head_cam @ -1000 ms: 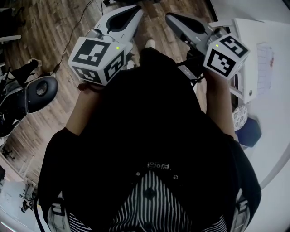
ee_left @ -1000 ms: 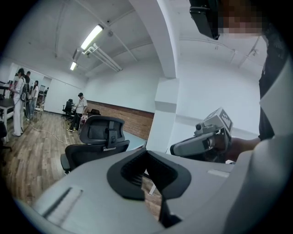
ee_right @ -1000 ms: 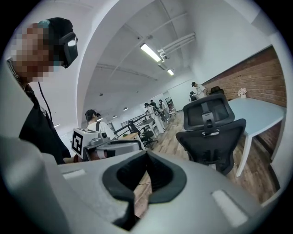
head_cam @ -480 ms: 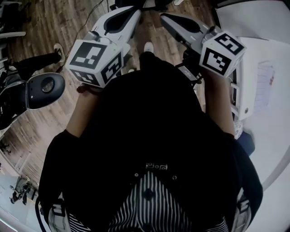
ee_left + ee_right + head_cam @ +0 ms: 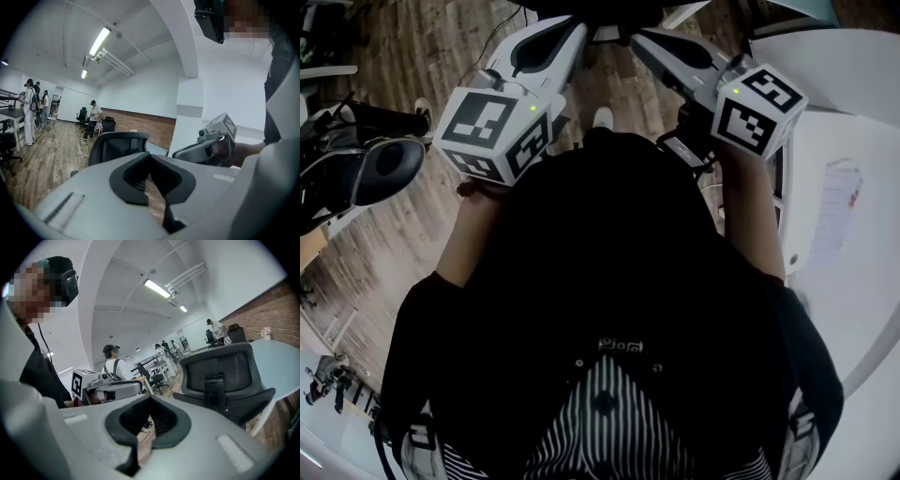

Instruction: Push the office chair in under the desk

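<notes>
A black mesh-backed office chair (image 5: 117, 144) stands just ahead of both grippers, its back towards me; in the right gripper view the office chair (image 5: 221, 376) sits beside a pale desk top (image 5: 276, 357). In the head view the white desk (image 5: 853, 234) lies at the right. My left gripper (image 5: 579, 22) and right gripper (image 5: 639, 37) are held up side by side in front of the person's dark torso, apart from the chair. Both are shut with nothing between the jaws: the left gripper (image 5: 151, 157), the right gripper (image 5: 150, 399).
Another dark chair (image 5: 366, 173) stands on the wood floor at the left. Cables (image 5: 478, 28) trail across the floor. Several people (image 5: 29, 108) stand at far tables, and one sits (image 5: 95, 119) by a brick wall (image 5: 150, 129). A white column (image 5: 187, 117) rises ahead.
Both grippers have shifted slightly up in the head view, still shut. The white desk has slid right and the dark chair at the left has drifted left as the person moves.
</notes>
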`<action>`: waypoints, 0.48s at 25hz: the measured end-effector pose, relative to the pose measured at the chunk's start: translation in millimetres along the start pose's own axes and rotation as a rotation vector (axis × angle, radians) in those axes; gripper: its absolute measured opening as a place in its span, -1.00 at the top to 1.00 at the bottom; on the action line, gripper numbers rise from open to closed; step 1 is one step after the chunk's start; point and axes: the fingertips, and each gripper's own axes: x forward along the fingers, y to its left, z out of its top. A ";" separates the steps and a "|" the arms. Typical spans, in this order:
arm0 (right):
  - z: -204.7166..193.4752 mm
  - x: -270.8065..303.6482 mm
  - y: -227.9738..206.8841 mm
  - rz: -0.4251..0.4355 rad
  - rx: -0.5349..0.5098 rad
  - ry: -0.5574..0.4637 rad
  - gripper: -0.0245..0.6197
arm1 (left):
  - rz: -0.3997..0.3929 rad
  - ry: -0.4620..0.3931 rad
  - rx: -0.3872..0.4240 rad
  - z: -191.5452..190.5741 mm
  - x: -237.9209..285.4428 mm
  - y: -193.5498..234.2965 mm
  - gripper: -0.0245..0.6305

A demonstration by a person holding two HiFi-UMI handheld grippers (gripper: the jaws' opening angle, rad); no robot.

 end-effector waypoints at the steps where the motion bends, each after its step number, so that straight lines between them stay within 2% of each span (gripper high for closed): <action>1: 4.5 0.7 -6.4 0.005 -0.003 0.000 0.92 | 0.004 0.003 0.000 1.5 6.8 1.5 0.94; 12: 33.1 -2.9 -71.6 0.051 -0.003 -0.003 0.92 | 0.051 -0.004 0.016 20.5 69.6 14.9 0.94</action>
